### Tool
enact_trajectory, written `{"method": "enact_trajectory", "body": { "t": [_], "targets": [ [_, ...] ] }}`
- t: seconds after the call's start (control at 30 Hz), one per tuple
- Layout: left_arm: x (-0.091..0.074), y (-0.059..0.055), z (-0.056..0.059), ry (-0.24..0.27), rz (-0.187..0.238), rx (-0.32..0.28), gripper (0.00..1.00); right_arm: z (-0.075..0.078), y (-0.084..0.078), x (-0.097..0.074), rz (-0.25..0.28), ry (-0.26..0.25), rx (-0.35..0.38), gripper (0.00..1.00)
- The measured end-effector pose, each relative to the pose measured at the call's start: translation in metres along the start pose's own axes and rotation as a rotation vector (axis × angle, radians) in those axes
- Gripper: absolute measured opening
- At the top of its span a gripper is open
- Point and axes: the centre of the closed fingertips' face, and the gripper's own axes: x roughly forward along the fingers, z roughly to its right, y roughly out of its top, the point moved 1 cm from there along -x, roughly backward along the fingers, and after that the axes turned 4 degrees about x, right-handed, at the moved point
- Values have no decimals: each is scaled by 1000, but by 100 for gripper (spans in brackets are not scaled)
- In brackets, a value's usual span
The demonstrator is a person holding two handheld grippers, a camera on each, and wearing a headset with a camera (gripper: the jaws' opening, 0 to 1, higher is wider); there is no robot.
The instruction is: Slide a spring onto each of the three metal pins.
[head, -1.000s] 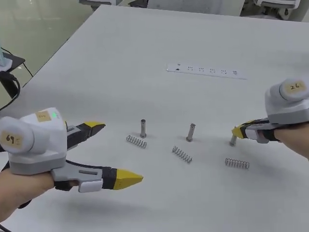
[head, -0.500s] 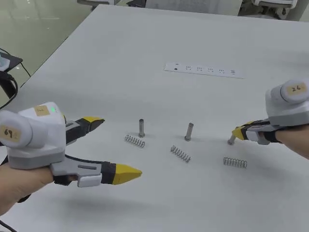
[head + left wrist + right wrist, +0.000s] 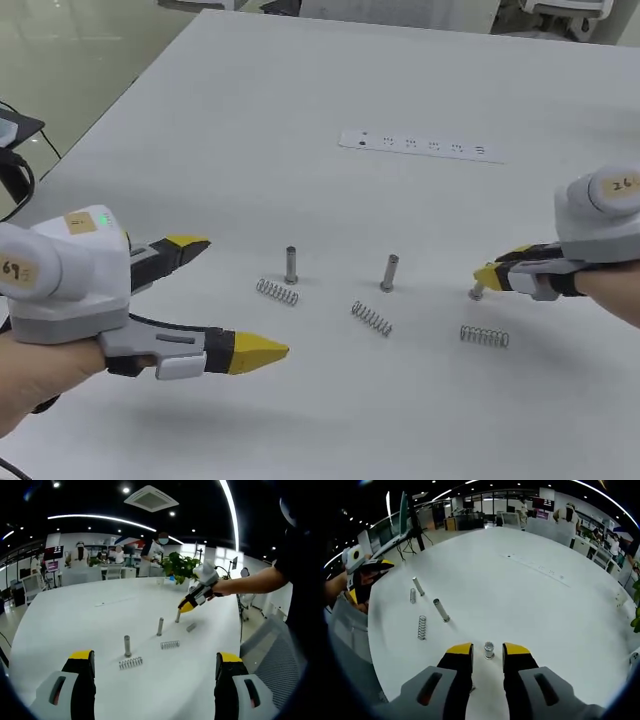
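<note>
- head view: left gripper (image 3: 228,296) low at the near left above the counter (image 3: 300,110), jaws spread wide, nothing between them.
- three pins stand upright in a row across the middle: left pin (image 3: 291,264), middle pin (image 3: 390,272), right pin (image 3: 477,291).
- each spring lies flat just near of its pin, none on a pin: left spring (image 3: 277,291), middle spring (image 3: 371,318), right spring (image 3: 484,336).
- right gripper (image 3: 492,276) comes in from the right, yellow tips right at the right pin. jaw gap can't be read from here.
- white strip (image 3: 420,146) lies flat farther back on the counter, well apart from the pins.
- left gripper view: left gripper (image 3: 155,657) jaws wide apart and empty, counter (image 3: 75,610) below.
- left pin (image 3: 127,645) nearest with left spring (image 3: 130,663) beside it, then middle pin (image 3: 160,626) and middle spring (image 3: 170,644), then right pin (image 3: 178,615) and right spring (image 3: 191,627).
- right gripper (image 3: 186,605) has its tips at the top of the right pin.
- right gripper view: right gripper (image 3: 488,649) jaws open only a little. right pin (image 3: 489,652) stands between them with a thin gap on each side, not clamped.
- middle pin (image 3: 441,610) and left pin (image 3: 418,586) farther off to the left, middle spring (image 3: 422,627) and left spring (image 3: 412,595) lying beside them.
- left gripper (image 3: 367,572) at the far left edge.
</note>
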Motion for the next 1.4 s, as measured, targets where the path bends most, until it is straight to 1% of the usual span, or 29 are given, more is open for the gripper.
{"method": "enact_trajectory", "body": {
  "t": [0.1,0.27,0.37,0.67,0.83,0.93,1.03,1.1,1.13,1.27,1.4],
  "targets": [
    [0,0,0,0,0,-1,98,1,-2,-5,1,-8,-19,23],
    [-1,0,-1,1,2,-2,98,1,-5,-13,9,0,-27,24],
    [-2,1,-2,3,2,-1,98,-3,-5,-17,18,16,-42,25],
    [-3,0,-4,6,-1,-1,98,-13,-9,-23,-1,39,-115,26],
    [-3,1,-4,5,0,-3,98,-21,-18,-24,-39,56,-185,24],
    [-2,2,-4,6,3,-5,98,-25,-22,-24,-51,68,-215,24],
    [-2,3,-4,5,1,-5,98,-29,-31,-23,-77,86,-245,24],
    [-1,3,-3,3,-2,-4,98,-28,-38,-21,-101,92,-272,23],
    [-1,3,-4,3,-2,-1,98,-30,-39,-21,-103,96,-283,23],
    [-1,6,-5,6,2,0,98,-37,-45,-21,-121,126,-291,23],
    [-2,6,-5,6,0,2,98,-40,-49,-20,-135,139,-303,23]
  ]
}}
